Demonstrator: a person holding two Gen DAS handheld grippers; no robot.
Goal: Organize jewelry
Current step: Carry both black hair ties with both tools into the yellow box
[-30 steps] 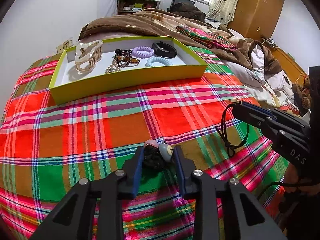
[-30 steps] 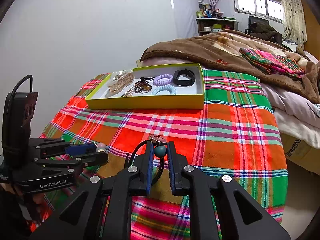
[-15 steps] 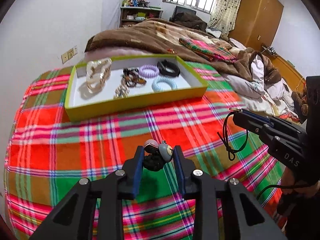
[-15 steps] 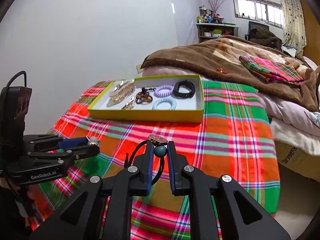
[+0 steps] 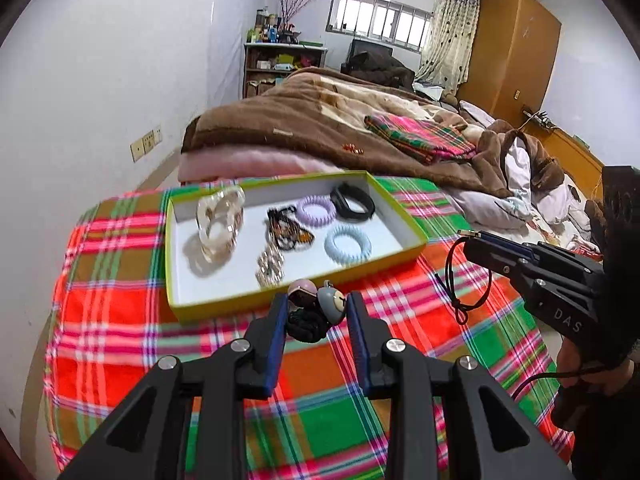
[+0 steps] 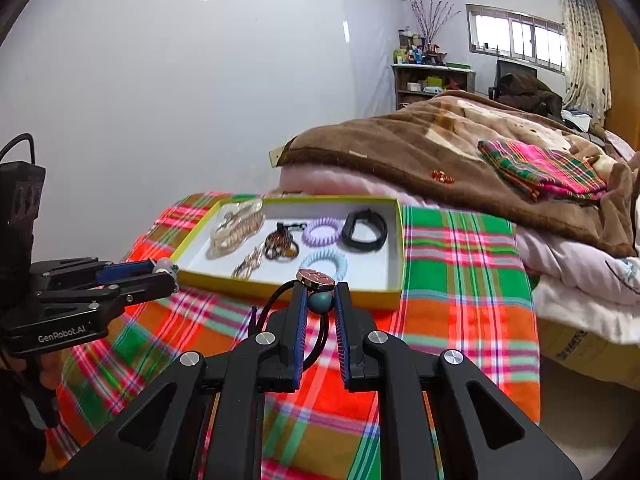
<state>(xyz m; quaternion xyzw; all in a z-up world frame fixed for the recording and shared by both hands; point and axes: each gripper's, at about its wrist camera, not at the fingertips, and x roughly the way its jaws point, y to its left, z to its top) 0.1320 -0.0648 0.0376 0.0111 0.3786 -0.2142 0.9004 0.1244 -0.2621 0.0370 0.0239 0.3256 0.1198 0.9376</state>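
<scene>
My left gripper [image 5: 316,312] is shut on a black hair tie with charms [image 5: 310,318], held above the plaid cloth just short of the yellow-green tray [image 5: 412,250]. My right gripper [image 6: 320,300] is shut on a black cord hair tie with a teal bead [image 6: 320,303] and a round disc on top. In the left wrist view the right gripper [image 5: 466,236] shows at the right with the cord [image 5: 466,280] hanging in a loop. The tray [image 6: 398,248] holds a clear claw clip [image 5: 220,220], a purple coil tie [image 5: 318,209], a blue coil tie [image 5: 347,241], a black band [image 5: 352,202] and beaded pieces [image 5: 288,234].
The plaid cloth [image 5: 120,312] covers the near end of a bed. A brown blanket [image 5: 304,124] and a folded plaid cloth [image 5: 420,136] lie behind the tray. A white wall runs along the left. The left gripper [image 6: 168,270] shows at the left of the right wrist view.
Both grippers have risen and moved toward the tray with their hair ties still held. The tray now sits closer to the fingertips in both views.
</scene>
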